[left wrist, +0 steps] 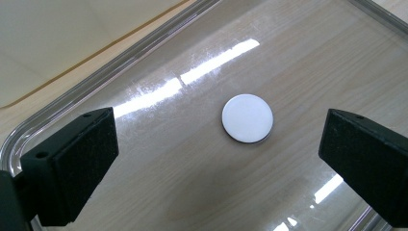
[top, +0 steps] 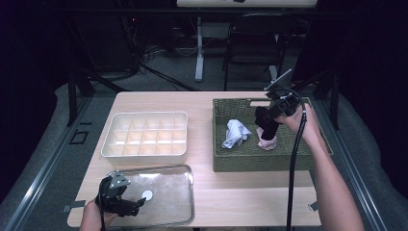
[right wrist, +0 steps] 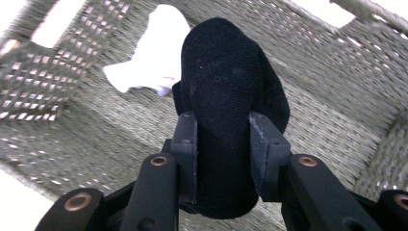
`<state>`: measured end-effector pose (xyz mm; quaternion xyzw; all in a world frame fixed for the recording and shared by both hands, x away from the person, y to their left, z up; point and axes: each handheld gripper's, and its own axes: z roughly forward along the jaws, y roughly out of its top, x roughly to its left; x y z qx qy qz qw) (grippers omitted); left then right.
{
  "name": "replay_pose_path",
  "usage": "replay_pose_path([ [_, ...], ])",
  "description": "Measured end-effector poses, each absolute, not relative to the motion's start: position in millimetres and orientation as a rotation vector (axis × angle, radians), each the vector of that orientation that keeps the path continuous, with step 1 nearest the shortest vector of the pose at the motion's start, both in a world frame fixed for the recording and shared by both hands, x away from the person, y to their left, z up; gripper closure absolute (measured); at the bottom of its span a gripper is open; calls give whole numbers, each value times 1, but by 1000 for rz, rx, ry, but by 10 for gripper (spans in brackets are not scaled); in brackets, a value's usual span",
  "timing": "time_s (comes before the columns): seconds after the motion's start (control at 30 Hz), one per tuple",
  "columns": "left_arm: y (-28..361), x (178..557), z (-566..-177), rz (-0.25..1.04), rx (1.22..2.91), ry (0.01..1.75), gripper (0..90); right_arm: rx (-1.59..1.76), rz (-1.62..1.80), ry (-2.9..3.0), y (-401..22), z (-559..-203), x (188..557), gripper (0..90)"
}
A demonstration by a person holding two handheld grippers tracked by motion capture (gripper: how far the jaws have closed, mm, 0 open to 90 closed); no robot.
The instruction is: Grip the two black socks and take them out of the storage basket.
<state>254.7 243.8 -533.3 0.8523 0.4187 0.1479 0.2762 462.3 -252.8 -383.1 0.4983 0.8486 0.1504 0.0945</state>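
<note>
My right gripper point(top: 267, 126) hangs over the woven basket point(top: 240, 162) and is shut on a rolled black sock point(right wrist: 223, 120), which stands up between the pads. Below it in the basket lie a pink sock point(top: 267, 141) and a white sock point(top: 236, 133); the white sock point(right wrist: 154, 53) lies past the black one in the right gripper view. My left gripper point(top: 133, 206) rests at the near left over a clear lid point(top: 183, 202), jaws wide apart. A white round disc point(left wrist: 247, 118) on the clear lid point(left wrist: 120, 62) lies between and beyond the open jaws.
A white divided organiser box point(top: 144, 134) with several compartments stands left of the basket, behind the lid. A dark chair point(top: 255, 43) and a table leg stand beyond the far table edge. Bare table point(top: 250, 197) lies in front of the basket.
</note>
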Motion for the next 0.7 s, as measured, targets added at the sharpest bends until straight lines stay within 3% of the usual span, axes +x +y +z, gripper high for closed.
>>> replay_pose_path([
  [0.7, 245, 254, -533, 393, 2292, 1123, 1, 1257, 500, 2641, -197, -355, 437, 671],
])
